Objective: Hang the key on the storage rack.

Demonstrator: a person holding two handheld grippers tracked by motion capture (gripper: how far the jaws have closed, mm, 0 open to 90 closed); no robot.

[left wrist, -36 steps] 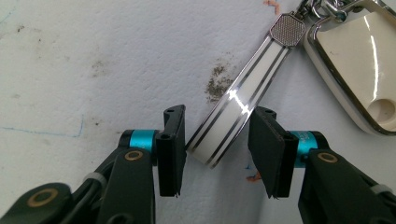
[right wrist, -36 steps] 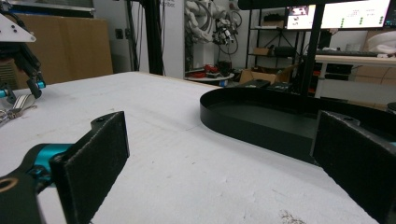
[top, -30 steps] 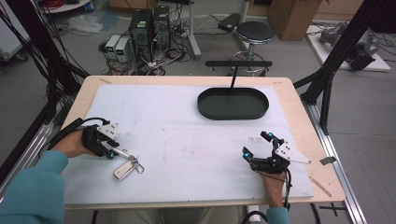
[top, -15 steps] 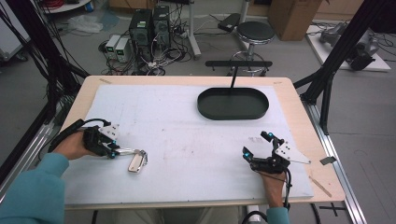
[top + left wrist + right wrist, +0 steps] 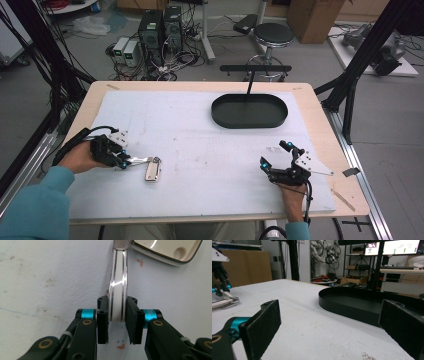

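A small beige tag [image 5: 153, 169] with a chrome rim hangs from a flat silver metal strap [image 5: 139, 161] on the white mat at the left. My left gripper [image 5: 126, 161] is shut on that strap. In the left gripper view the pads clamp both sides of the strap [image 5: 117, 300], and the tag [image 5: 165, 250] lies just beyond, at the top right. My right gripper [image 5: 274, 155] rests open at the right front of the mat with nothing between its jaws. The right gripper view shows its pads [image 5: 259, 327] wide apart.
A black oval tray [image 5: 250, 111] with an upright black post sits on the mat at the back right; it shows close ahead as tray [image 5: 352, 302] in the right gripper view. The white mat [image 5: 200, 150] covers a wooden table. Cables, computers and a stool stand beyond the table.
My left gripper has carried the strap and tag to the right and slightly away from the person, the tag swinging round. The right gripper has stayed put.
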